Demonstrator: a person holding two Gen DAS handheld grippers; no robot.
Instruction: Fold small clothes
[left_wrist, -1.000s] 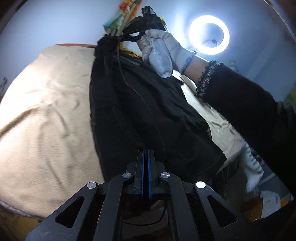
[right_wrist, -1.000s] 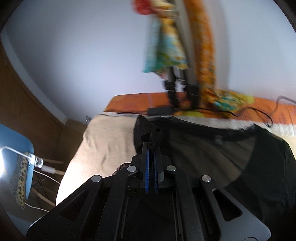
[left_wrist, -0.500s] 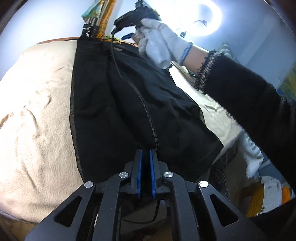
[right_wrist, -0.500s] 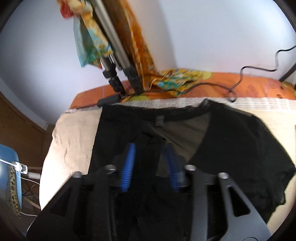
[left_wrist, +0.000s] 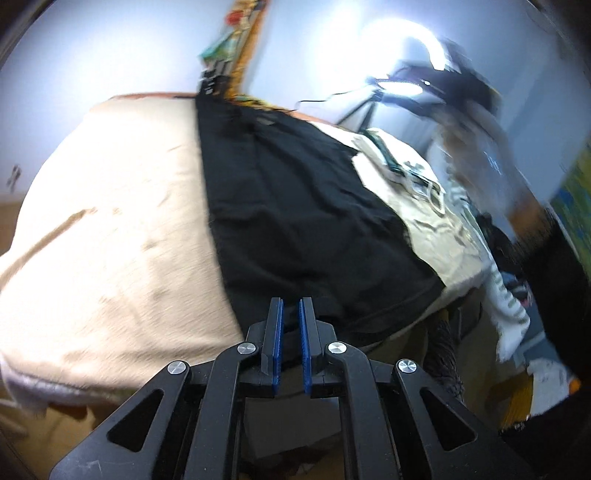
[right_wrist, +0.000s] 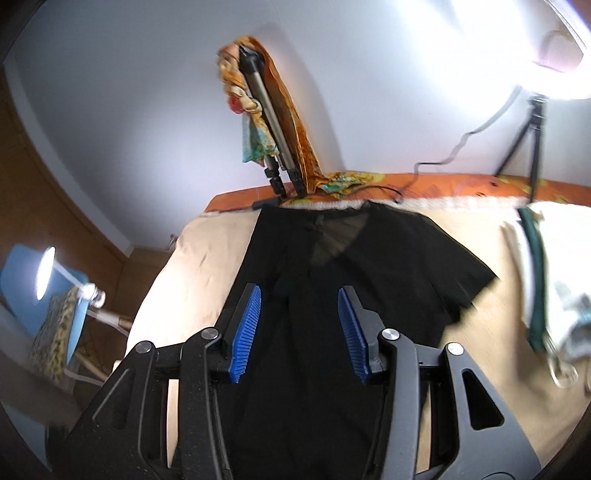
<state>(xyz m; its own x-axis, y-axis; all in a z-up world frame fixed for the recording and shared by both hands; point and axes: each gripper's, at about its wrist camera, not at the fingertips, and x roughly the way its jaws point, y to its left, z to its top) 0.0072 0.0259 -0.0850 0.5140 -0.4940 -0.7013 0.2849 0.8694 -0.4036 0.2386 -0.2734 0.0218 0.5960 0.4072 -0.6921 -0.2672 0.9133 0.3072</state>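
A small black top (left_wrist: 295, 206) lies flat on a beige blanket (left_wrist: 122, 236), one side folded over so its left edge runs straight. It also shows in the right wrist view (right_wrist: 354, 266), neckline at the far end and one short sleeve out to the right. My left gripper (left_wrist: 290, 306) hovers at the garment's near hem, its jaws slightly apart with nothing between them. My right gripper (right_wrist: 300, 295) is wide open and empty above the middle of the top.
A tripod draped with orange patterned cloth (right_wrist: 273, 122) stands at the bed's far edge. A ring light (left_wrist: 402, 55) glares at the upper right. A pile of pale clothes (right_wrist: 546, 280) lies to the right. A blue chair (right_wrist: 48, 295) stands left of the bed.
Both grippers have let go of the black top and pulled back. The right gripper opened wide. The top now lies flat with its side folded over.
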